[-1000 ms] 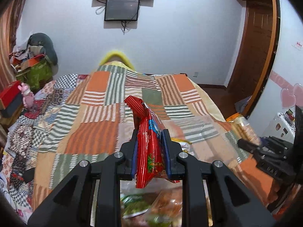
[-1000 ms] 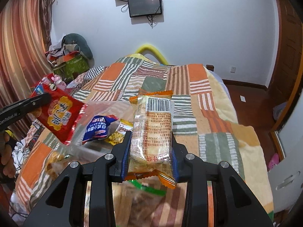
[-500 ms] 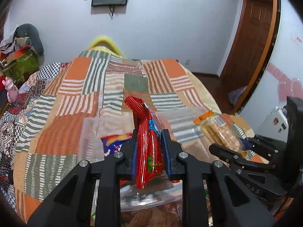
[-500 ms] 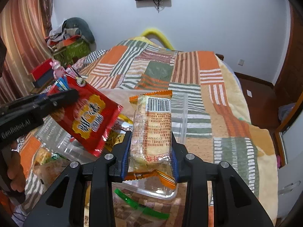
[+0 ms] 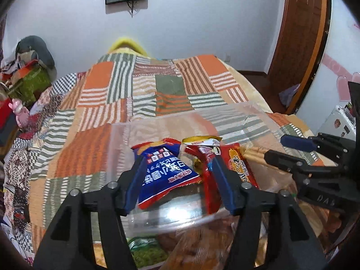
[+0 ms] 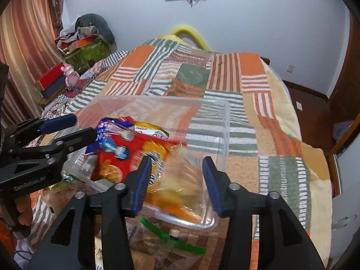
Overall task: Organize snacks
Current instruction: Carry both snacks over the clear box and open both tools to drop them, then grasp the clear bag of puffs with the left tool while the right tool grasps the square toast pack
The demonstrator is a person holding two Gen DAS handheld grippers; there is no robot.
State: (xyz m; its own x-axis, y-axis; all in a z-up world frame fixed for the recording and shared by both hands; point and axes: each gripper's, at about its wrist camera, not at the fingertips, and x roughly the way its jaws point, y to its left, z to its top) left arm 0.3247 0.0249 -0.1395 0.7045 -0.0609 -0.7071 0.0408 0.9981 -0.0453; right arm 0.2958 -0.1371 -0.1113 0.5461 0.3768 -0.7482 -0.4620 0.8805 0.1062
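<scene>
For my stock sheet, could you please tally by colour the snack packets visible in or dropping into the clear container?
Blue packet: 1
Red packet: 1
Yellow packet: 1
Clear orange-edged packet, blurred, dropping in: 1
Total: 4

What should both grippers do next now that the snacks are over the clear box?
Probably lift both clear. The left gripper and right gripper are opening with nothing gripped; the red packet lies in the clear box and the orange-edged cracker pack, blurred, is dropping in.
</scene>
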